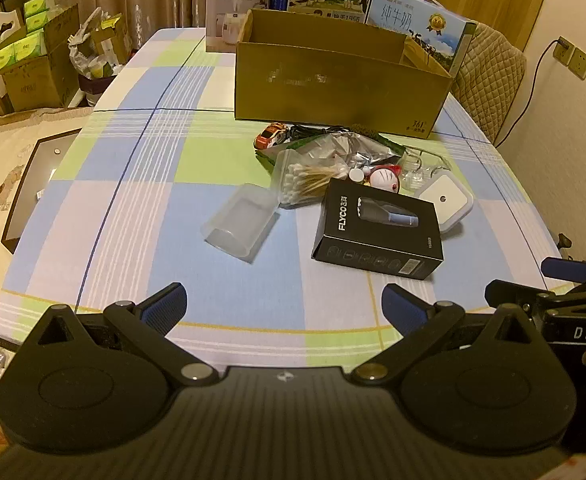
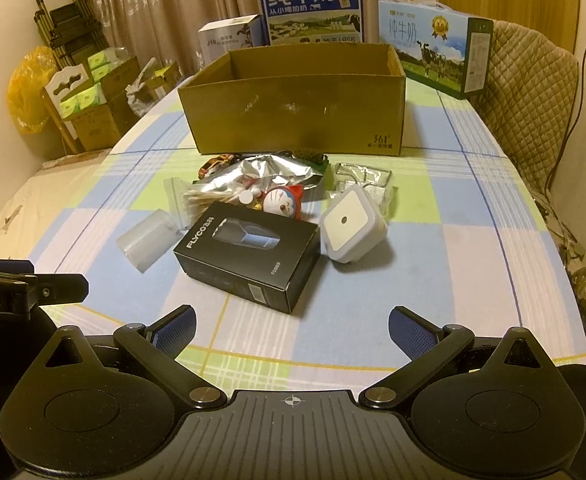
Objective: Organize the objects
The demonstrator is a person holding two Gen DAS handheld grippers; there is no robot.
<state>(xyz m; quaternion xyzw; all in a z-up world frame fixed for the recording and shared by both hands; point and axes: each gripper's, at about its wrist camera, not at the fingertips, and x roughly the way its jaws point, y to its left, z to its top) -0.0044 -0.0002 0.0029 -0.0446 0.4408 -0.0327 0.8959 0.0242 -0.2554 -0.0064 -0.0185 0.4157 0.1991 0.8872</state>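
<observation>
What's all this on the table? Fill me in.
A person holds a hand-held gripper in each hand, left and right, both open and empty above the near table edge. Nothing has been picked up. A black Flyco box, clear plastic cup, white square device and other small items lie before the open cardboard box.

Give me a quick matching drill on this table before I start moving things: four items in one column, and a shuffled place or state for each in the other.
Items
1. black shaver box
2. cardboard box
3. clear plastic lid
4. toy car

Descriptions
A. open-topped, standing behind the pile
B. lying on its side at the pile's left edge
C. at the back of the pile, close to the cardboard box's front wall
D. lying flat, nearest the grippers

Pairs: 1-D, 2-A, 3-B, 4-C

Left gripper and right gripper are both open, holding nothing.
</observation>
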